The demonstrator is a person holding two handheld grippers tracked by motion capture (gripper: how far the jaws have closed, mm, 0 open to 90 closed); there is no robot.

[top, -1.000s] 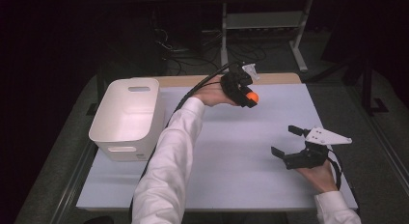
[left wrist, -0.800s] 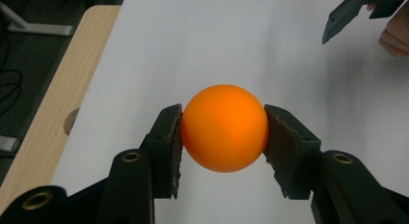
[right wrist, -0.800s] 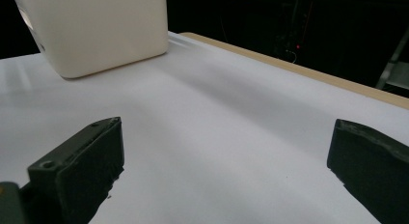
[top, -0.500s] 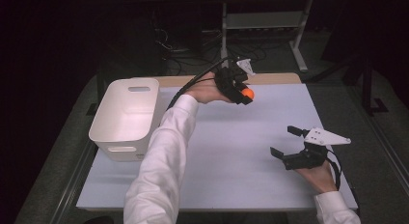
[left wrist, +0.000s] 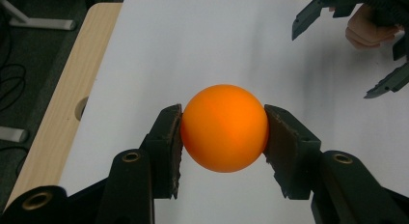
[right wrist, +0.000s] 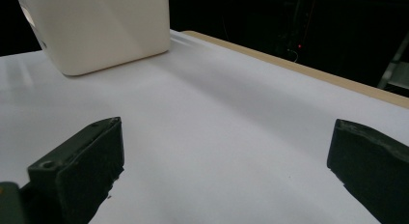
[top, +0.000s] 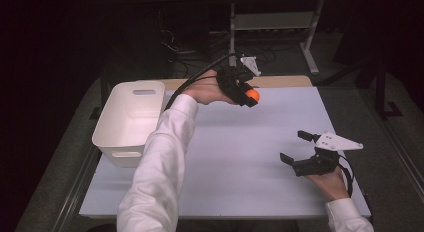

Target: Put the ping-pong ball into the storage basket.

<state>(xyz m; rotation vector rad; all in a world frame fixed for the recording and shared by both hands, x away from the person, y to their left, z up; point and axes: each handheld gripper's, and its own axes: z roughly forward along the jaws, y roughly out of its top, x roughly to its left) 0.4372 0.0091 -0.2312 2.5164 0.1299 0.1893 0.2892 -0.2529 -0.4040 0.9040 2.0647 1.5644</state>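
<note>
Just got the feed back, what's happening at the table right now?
A person holds a gripper in each hand at a white-topped table. The left gripper has its jaws shut on an orange ball, carried above the far part of the table. The right gripper sits low at the near right with its jaws open and nothing between them. A white bin stands at the left edge of the table; the ball is not in it.

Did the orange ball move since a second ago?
Yes. The orange ball, clamped in the left gripper, has shifted toward the table's far edge, away from the white bin, which stayed put.
</note>
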